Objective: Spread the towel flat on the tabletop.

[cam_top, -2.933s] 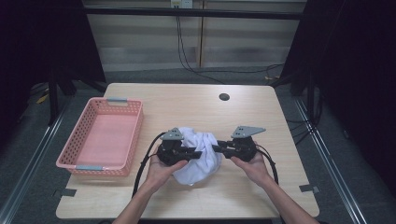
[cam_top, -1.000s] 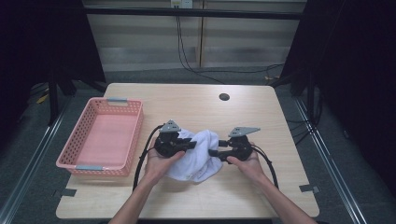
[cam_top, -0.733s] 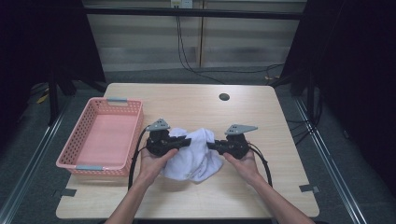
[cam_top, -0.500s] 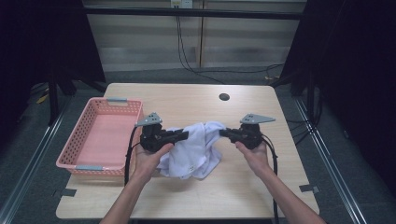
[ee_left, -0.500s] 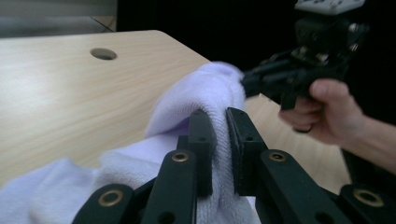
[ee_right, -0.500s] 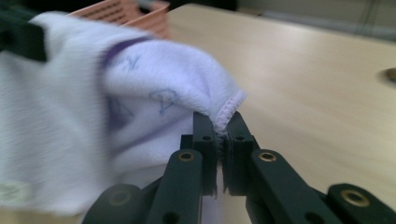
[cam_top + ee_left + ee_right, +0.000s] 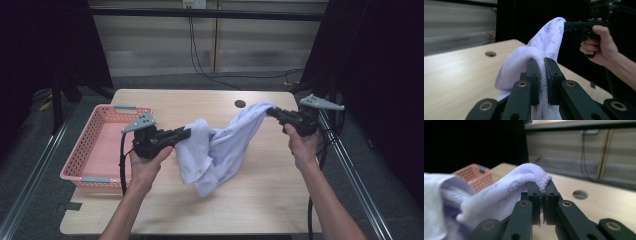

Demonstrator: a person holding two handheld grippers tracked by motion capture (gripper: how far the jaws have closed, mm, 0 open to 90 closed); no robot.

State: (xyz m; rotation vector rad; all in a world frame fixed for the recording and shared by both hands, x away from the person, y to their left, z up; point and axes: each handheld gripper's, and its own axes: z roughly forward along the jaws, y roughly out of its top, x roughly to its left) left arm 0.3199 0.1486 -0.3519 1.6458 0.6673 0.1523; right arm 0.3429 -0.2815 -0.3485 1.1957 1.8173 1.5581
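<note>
Both hands have risen and spread since a second ago, lifting the white knitted garment with a faint blue print [image 7: 220, 150] out of its heap. It now hangs between them, its lowest folds near the pale wooden table [image 7: 165, 210] — touching or not, I cannot tell. The left gripper [image 7: 186, 133] is clamped on a ribbed edge; in the left gripper view the cloth is squeezed between its black jaws. The right gripper [image 7: 271, 112], whose jaws have just been closing, pinches a hemmed corner held higher, toward the table's far right. My guess is the person is opening the piece out for folding or for the pink plastic mesh basket [image 7: 107, 145] at the left. Its shape — shirt or trousers — stays hard to read among the folds.
</note>
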